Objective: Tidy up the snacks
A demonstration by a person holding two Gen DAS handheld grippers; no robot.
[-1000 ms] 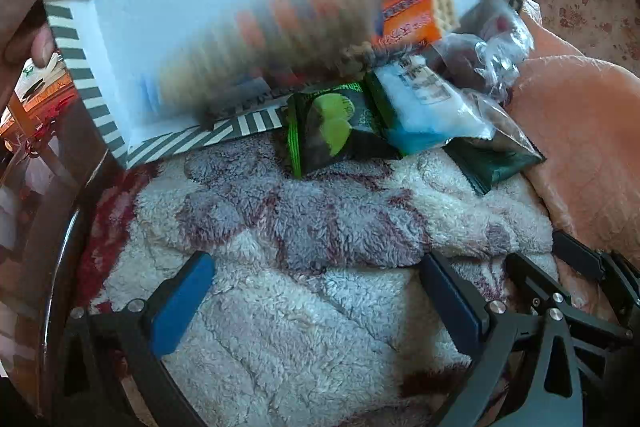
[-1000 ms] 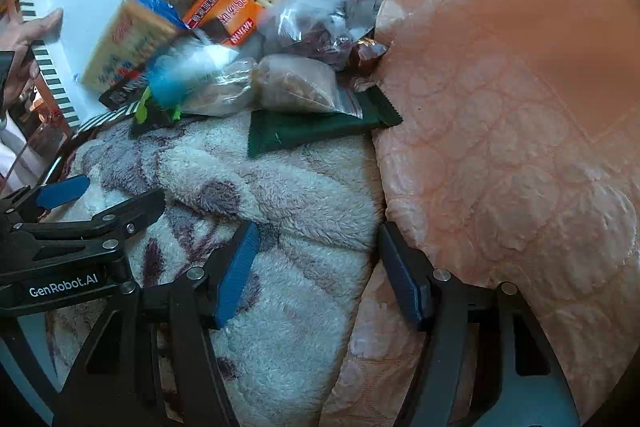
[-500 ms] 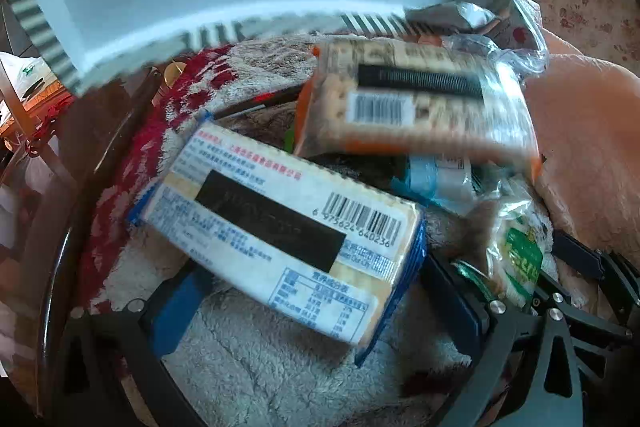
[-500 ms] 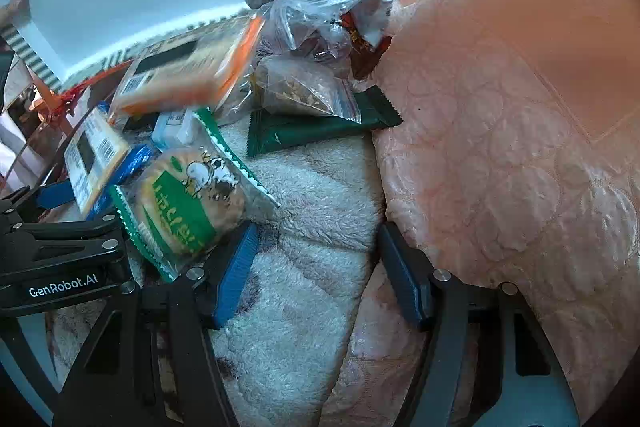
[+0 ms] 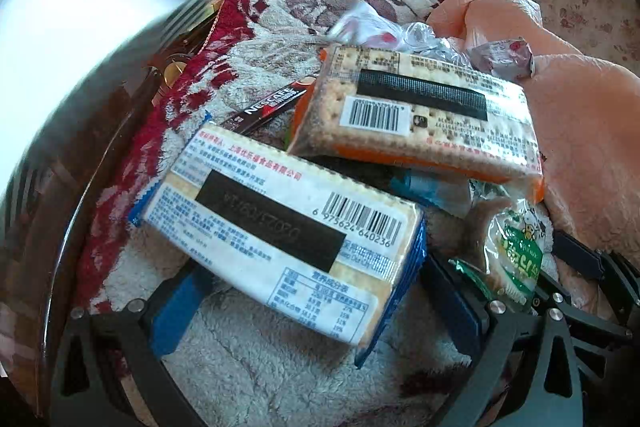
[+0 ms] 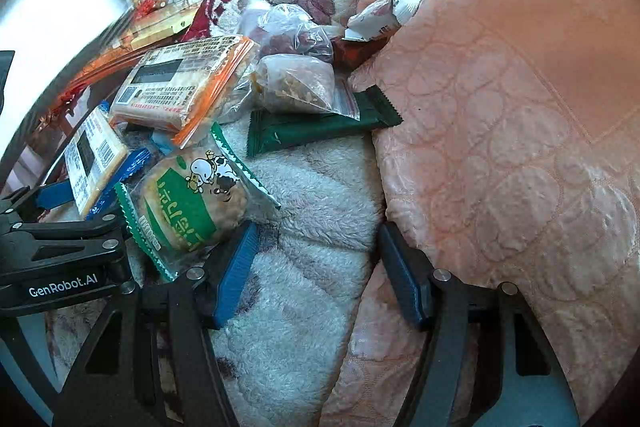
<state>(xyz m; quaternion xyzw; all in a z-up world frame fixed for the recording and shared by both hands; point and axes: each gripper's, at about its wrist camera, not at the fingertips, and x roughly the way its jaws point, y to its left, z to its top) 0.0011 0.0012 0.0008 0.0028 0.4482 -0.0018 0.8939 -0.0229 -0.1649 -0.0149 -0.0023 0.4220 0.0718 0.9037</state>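
Lying jumbled on the fleece blanket (image 6: 320,187), the snacks await sorting: a blue-edged cracker pack (image 5: 280,239) rests across the left gripper (image 5: 316,311), whose jaws gape wide. At two o'clock from it sits the orange cracker pack (image 5: 416,119), while the right gripper (image 6: 316,275) stands wide and empty beside the green cow-print pack (image 6: 192,203).

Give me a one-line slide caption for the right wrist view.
Open right gripper hovers over fleece blanket beside spilled snack packets, green rice cracker nearest.
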